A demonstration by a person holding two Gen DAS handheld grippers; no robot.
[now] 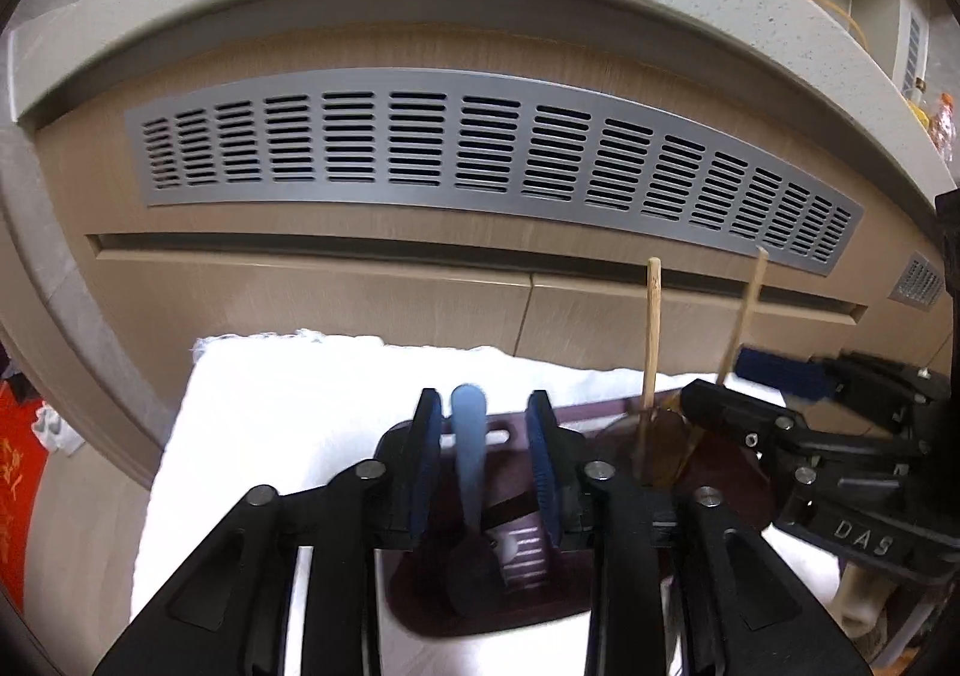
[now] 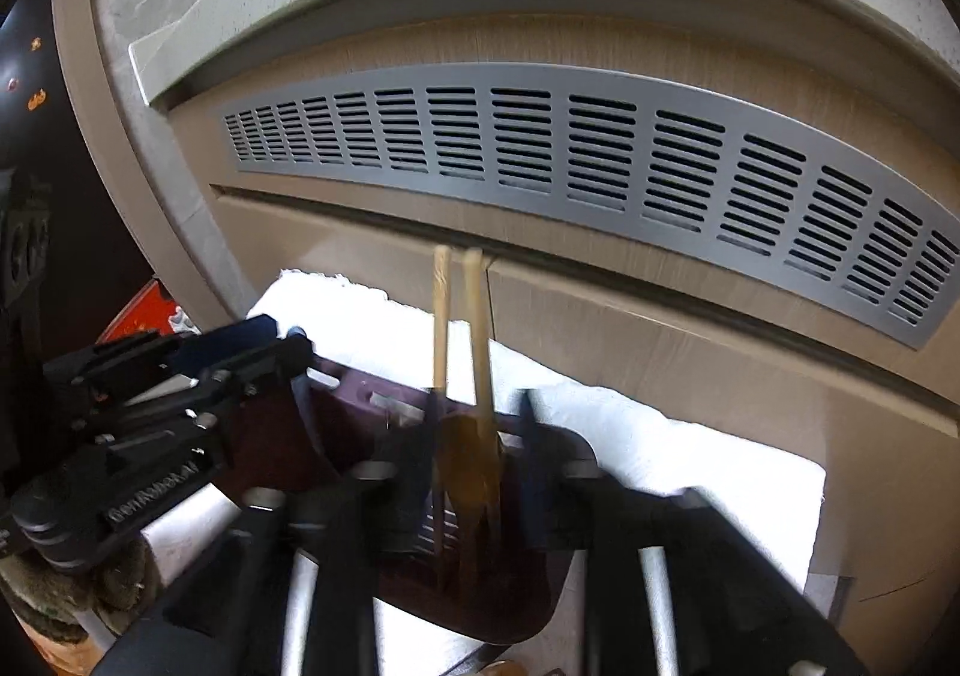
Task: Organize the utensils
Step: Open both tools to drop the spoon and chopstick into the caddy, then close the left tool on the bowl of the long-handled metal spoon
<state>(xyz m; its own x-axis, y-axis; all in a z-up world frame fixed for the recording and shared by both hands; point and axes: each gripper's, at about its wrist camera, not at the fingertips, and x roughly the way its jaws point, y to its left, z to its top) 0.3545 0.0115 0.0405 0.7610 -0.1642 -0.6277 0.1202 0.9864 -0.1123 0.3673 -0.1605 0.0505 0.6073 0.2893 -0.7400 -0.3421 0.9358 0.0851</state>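
The blue spoon [image 1: 470,448] stands upright in the dark holder [image 1: 420,604] between the left claw's [image 1: 483,460] released jaws, handle toward twelve o'clock, while the right claw [image 2: 477,460] hangs released around the chopsticks [image 2: 443,316].

Two matte-black handheld grippers, blue pads on the fingers.

And here's the left gripper [image 1: 483,472] at lower centre of its own view: black angular linkage arms, round silver pivot pins, ribbed blue pads [image 1: 543,472] lining the fingers. Over at right, the right gripper [image 1: 774,382] shows small screws and raised "DAS" lettering on its black body. In the right wrist view the right gripper [image 2: 480,466] blurs dark, silver rods beneath.
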